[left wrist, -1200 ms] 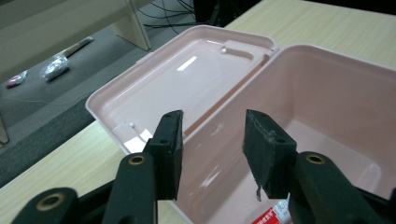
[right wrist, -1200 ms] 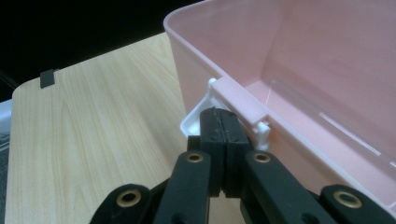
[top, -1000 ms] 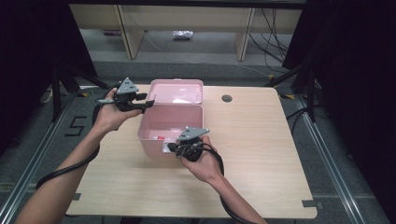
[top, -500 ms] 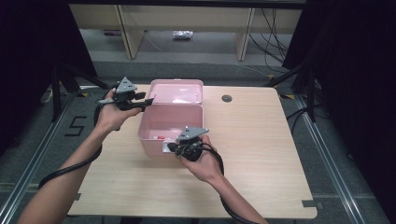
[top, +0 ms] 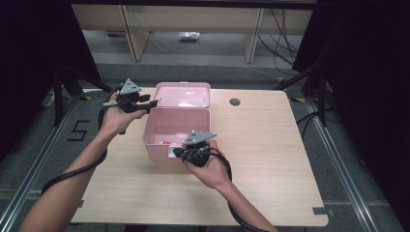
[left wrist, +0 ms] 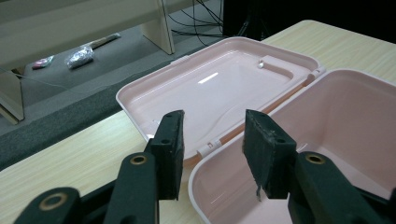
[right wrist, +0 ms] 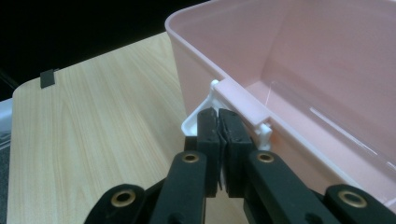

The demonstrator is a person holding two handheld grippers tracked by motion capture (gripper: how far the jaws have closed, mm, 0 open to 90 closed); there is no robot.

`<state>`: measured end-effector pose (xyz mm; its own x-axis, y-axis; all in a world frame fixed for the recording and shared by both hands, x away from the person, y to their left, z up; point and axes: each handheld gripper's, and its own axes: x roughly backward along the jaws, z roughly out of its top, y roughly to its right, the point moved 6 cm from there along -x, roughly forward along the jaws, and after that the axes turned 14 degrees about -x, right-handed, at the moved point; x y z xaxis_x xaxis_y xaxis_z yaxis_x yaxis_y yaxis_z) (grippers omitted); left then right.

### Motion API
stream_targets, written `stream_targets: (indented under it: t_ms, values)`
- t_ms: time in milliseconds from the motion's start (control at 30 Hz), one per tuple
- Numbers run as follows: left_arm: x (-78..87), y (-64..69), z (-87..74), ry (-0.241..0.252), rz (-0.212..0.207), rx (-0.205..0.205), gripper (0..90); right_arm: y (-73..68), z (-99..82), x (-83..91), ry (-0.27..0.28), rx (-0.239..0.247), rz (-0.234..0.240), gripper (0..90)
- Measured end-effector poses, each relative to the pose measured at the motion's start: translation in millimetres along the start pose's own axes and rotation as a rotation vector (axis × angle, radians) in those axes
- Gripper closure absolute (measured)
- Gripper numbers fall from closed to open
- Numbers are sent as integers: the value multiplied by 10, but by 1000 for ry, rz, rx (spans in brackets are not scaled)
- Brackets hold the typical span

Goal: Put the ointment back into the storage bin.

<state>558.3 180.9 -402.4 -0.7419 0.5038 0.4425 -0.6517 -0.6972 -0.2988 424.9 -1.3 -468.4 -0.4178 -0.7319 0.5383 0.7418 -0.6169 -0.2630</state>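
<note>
Hardly anything is shifting since a second ago: both hands are keeping their places, the left tool [top: 153, 102] is narrowing a touch with nothing between its jaws, and the right tool [top: 175, 152] is just beginning to ease apart at the clasp.

From the high view, the pink box [top: 164, 126] is sitting on the bench [top: 270, 145], near its far left part, with its lid [top: 183, 94] lying flat open behind it. The left hand [top: 116, 118] is hovering at the box's far left corner. The right hand [top: 208, 166] is resting against the box's near wall, tool at the white clasp [top: 172, 152].

Over to the left gripper view: the left tool [left wrist: 212, 154] is standing spread, nothing gripped, poised just above the hinge where the lid [left wrist: 219, 84] is meeting the box [left wrist: 355, 121].

Now the right gripper view: the right tool [right wrist: 218, 140] is looking almost pressed together, a sliver of gap between the pads, nipping the white clasp [right wrist: 196, 119] hanging under the pink catch on the box's front wall [right wrist: 196, 70]. Bare bench [right wrist: 93, 130] is stretching off to the left.
</note>
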Motion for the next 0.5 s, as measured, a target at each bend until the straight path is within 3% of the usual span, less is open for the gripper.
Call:
stream_targets:
  t_ms: [33, 100, 133, 300, 333, 467, 500]
  values:
    - [-2, -2, 1, 1, 1, 0, 578, -4, 5, -15, 17, -2, 3, 879]
    - [-9, -6, 2, 3, 5, 3, 579, -8, 4, -10, 12, -3, 3, 873]
    - [-14, -6, 1, 3, 4, 7, 580, -24, -3, -9, 10, -28, 4, 872]
    - [-28, -21, -13, -2, 9, 20, 592, -33, -4, 12, -2, -32, 4, 867]
    - [-31, -28, -16, -3, 11, 20, 593, -21, 14, -7, 22, -6, 6, 866]
    - [-42, -51, -18, -1, 20, 41, 596, -60, 19, 40, 9, -37, 10, 861]
    - [-37, -35, -30, -15, 19, 75, 596, -53, 34, 39, 23, -26, 4, 860]
